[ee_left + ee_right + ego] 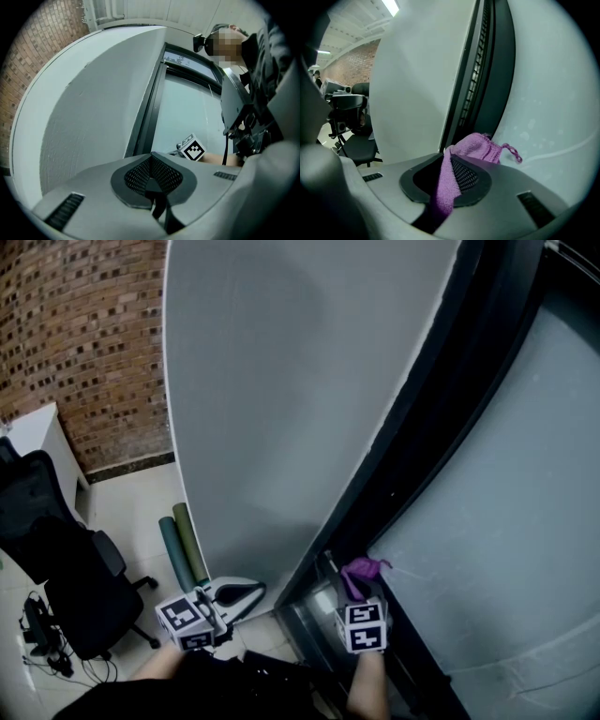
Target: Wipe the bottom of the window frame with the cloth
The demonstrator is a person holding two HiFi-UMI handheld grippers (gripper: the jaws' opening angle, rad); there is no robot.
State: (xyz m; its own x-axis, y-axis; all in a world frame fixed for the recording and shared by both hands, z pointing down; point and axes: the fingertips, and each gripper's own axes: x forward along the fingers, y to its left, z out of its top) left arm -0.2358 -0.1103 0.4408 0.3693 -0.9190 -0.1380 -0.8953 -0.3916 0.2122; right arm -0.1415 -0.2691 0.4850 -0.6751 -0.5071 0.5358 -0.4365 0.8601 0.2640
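Though my head view barely shows the cloth (364, 568) at the window frame (405, 465), the right gripper view shows my right gripper (449, 164) clamping it; my left gripper (151, 169) sits closed, empty.

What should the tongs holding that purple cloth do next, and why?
Probably ease the right tongs down so the purple cloth presses on the bottom of the window frame. The cloth is clamped and sits at the dark frame, but firm contact isn't evident.
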